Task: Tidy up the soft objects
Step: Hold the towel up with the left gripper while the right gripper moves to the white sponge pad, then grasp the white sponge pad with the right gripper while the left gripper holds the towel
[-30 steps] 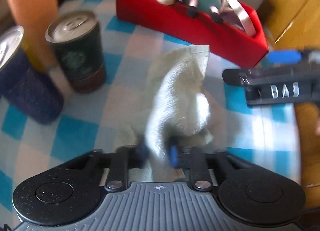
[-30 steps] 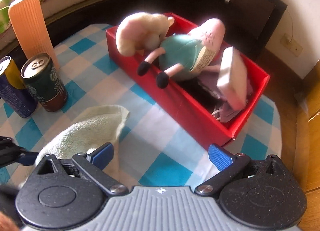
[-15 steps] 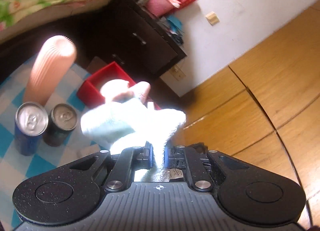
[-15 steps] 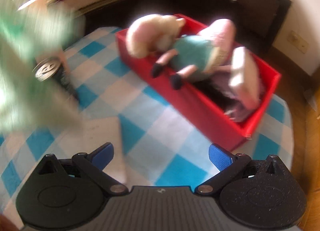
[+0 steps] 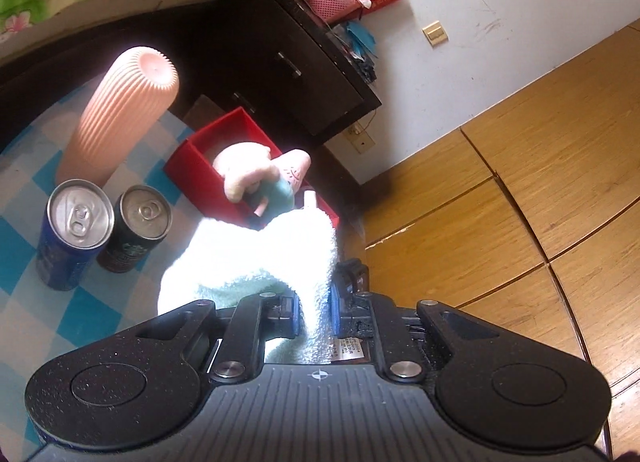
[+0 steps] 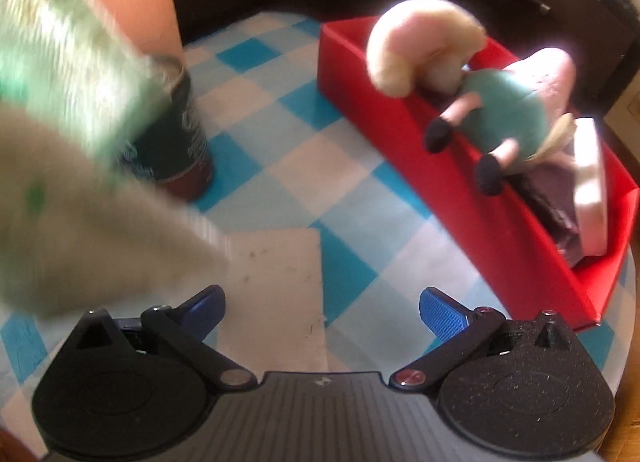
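Note:
A pale green towel [image 5: 260, 258] hangs in the air from my left gripper [image 5: 315, 312]. Its jaws are opening slightly, but the blue pads still pinch a fold of the cloth. Past the towel stands the red box [image 5: 200, 178], holding a pink plush [image 5: 248, 170] and a pig doll in a teal dress [image 5: 280, 194]. In the right wrist view the towel [image 6: 60, 142] is a blurred mass at the left, above the table. My right gripper [image 6: 322, 302] is open over the checked tablecloth [image 6: 304, 166], with nothing between its fingers. The red box [image 6: 500, 230] lies to its right, with the pig doll [image 6: 508, 110] draped over the rim.
Left of the box stand a blue can [image 5: 76, 230], a dark can [image 5: 140, 226] and a tall ribbed pink vase [image 5: 120, 118]. A white sheet [image 6: 280, 282] lies flat on the cloth in front of my right gripper. A dark cabinet [image 5: 300, 74] and wooden floor [image 5: 520, 182] lie beyond the table.
My left gripper has lifted the towel off the table and swung up to face the box and room. The right gripper has sunk toward the cloth; a white sheet shows where the towel lay.

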A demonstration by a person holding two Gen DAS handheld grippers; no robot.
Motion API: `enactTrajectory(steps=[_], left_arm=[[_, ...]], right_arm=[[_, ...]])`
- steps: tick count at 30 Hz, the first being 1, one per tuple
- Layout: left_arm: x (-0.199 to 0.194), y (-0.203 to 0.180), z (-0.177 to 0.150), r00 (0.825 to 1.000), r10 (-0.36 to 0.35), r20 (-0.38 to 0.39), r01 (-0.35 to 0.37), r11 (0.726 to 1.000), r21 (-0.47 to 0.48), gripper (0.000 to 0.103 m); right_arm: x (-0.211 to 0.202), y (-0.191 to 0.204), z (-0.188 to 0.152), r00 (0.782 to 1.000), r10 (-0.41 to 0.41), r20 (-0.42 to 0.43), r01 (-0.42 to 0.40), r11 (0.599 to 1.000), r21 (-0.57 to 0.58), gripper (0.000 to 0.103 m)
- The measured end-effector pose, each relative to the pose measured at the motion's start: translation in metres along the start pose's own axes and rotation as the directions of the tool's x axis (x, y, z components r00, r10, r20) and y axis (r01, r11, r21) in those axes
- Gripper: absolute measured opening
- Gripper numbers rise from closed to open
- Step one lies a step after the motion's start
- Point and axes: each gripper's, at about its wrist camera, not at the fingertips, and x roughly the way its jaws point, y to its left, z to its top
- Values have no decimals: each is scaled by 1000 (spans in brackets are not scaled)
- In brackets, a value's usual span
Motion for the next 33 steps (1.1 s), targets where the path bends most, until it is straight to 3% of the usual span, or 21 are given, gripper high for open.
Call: enactTrajectory(steps=[8, 15, 18, 20, 22, 28, 30, 32, 33], left_arm=[[10, 9, -4, 999, 28, -41, -29, 999, -24, 15], [25, 2, -11, 995, 74, -70, -73, 997, 20, 15], [33, 0, -13, 992, 104, -78, -101, 994, 34, 15], [39, 0, -14, 987, 133, -91, -128, 990, 57, 15], [46, 0, -17, 983, 146, -110, -140, 988, 62, 15], [66, -2, -25, 970, 180, -162, -165, 981, 100, 19], [75, -3, -29, 960, 219, -173, -198, 971, 133, 20], [83, -3, -34, 940, 293, -176, -261, 947, 187, 23], [87, -2, -37, 927, 330, -181, -288, 932, 220, 26]], right_arm=[[15, 1, 0, 999, 15, -47, -14, 1000, 26, 84], [15, -14, -9, 997, 41, -61, -35, 995, 94, 82], [6, -20, -15, 998, 34, -50, -28, 994, 108, 68], [0, -27, -19, 998, 32, -51, -25, 991, 129, 48], [-5, -31, -22, 998, 31, -54, -24, 991, 132, 40], [-10, -46, -36, 997, 20, -78, -7, 987, 160, 42], [-13, -51, -44, 997, -10, -82, 23, 987, 158, 53], [-14, -56, -48, 996, -23, -87, 37, 984, 172, 75], [-14, -59, -49, 996, -10, -94, 27, 984, 177, 77]])
